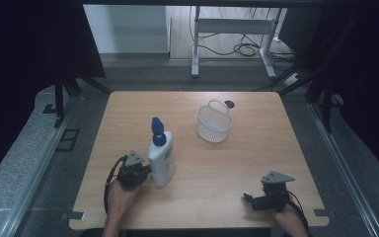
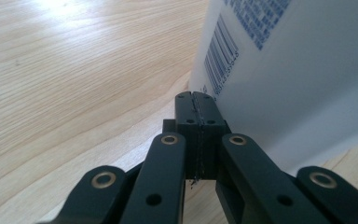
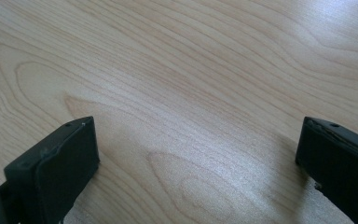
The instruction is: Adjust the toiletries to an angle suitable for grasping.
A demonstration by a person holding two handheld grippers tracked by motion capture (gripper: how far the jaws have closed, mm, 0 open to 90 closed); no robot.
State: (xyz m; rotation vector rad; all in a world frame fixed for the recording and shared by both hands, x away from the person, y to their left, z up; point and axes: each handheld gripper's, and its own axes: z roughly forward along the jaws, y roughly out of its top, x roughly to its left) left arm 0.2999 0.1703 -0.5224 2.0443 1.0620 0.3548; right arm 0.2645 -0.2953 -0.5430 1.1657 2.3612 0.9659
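Wood-grain table (image 1: 237, 163), dark curtains either side, a desk frame and cables on the floor beyond. My left hand-held gripper (image 1: 137, 173) sits low on the table with its jaws pressed together, nothing between them; tips right beside the lower left flank of the lotion bottle (image 1: 161, 157), maybe touching, can't tell. In the left gripper view the barcode face of the bottle (image 2: 298, 79) runs just right of the closed tips (image 2: 194, 100). Bottle stands upright, blue pump cap (image 1: 158, 131) on top. White mesh basket (image 1: 214, 122) is well ahead and right of that gripper. My right hand-held gripper (image 1: 256, 200) rests spread wide over bare wood (image 3: 196, 140), idle.

Likely step: grasp the bottle. Advice: open the left jaws first, straddle the body rather than nudging it, since it's tall and would probably tip. Grip mid-body, square to the flat faces.
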